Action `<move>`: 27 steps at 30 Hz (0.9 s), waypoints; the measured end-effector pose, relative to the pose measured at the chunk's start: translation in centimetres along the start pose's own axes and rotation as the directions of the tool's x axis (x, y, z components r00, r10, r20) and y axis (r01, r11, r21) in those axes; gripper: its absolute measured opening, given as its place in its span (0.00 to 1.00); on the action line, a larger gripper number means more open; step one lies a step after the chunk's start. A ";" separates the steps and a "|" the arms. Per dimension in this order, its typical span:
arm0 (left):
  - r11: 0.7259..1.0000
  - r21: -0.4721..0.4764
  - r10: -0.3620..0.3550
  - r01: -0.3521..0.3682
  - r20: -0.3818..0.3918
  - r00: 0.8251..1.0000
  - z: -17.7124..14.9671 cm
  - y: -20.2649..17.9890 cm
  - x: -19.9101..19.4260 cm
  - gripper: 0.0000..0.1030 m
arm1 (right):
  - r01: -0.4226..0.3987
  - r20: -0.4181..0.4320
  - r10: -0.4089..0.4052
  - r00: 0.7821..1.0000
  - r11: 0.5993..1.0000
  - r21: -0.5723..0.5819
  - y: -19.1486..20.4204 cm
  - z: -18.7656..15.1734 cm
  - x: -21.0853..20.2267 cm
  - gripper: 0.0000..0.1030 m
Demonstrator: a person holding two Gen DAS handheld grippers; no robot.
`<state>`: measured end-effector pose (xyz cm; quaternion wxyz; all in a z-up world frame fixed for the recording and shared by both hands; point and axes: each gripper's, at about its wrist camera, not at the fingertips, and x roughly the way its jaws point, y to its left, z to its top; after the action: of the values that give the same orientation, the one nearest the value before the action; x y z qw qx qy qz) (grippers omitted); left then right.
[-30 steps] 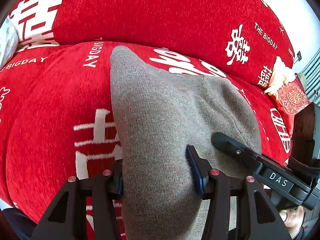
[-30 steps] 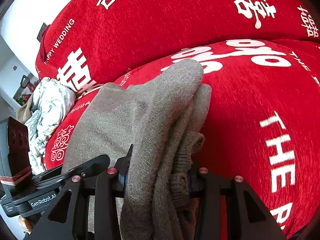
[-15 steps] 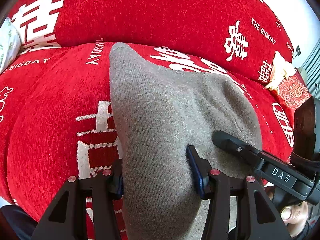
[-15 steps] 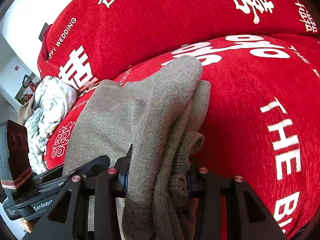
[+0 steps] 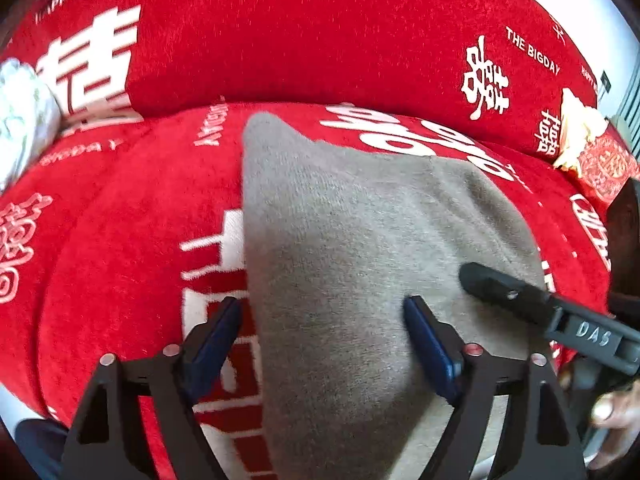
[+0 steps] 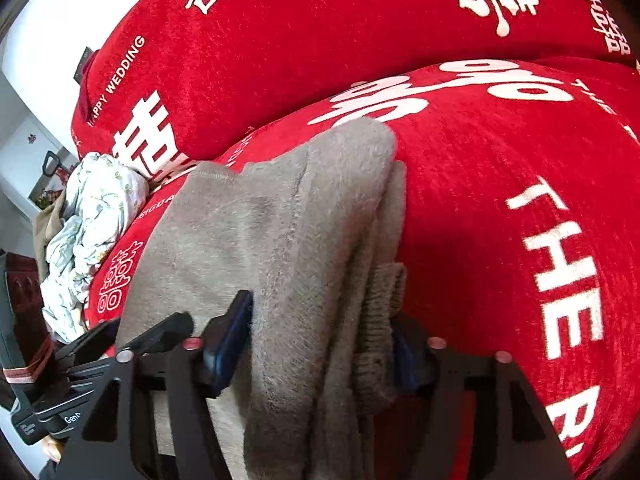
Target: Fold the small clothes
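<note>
The grey sweater (image 5: 360, 264) lies folded on the red sofa cover (image 5: 120, 260); the left gripper (image 5: 324, 340) has just let go, its fingers (image 5: 428, 344) spread wide; the right gripper (image 6: 320, 344) has been opening too, its fingers (image 6: 228, 340) loose around the sweater's thick edge.

Red printed sofa (image 5: 320, 60), white wall (image 6: 48, 20)
</note>
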<state>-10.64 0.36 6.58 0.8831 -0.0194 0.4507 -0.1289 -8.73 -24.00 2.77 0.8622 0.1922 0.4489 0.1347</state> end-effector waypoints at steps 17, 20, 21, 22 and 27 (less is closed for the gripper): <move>0.987 0.031 0.155 -0.155 0.023 0.988 3.3 1.5 -0.2 0.82 | 0.009 0.112 0.014 0.994 0.979 -0.206 5.2 2.7 -2.0 0.73; 0.984 0.051 0.172 -0.173 0.020 0.985 3.2 1.1 0.6 0.82 | 0.014 0.029 -0.010 1.000 0.985 -0.171 4.3 2.6 0.7 0.72; 0.984 0.056 0.168 -0.169 0.015 0.986 3.1 1.0 0.9 0.82 | 0.030 0.019 -0.027 0.999 0.985 -0.171 4.1 2.6 1.2 0.72; 0.984 0.057 0.170 -0.170 0.012 0.985 3.1 1.0 1.1 0.82 | 0.038 0.022 -0.034 0.999 0.983 -0.179 4.1 2.6 1.5 0.72; 0.983 0.049 0.178 -0.178 0.014 0.984 2.8 1.0 0.5 0.85 | 0.077 0.028 -0.073 0.997 0.967 -0.243 5.2 2.0 0.4 0.73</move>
<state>-7.90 0.98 7.66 0.8934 0.0425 0.4432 -0.0605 -7.15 -19.64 5.83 0.8879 0.0689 0.4278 0.1544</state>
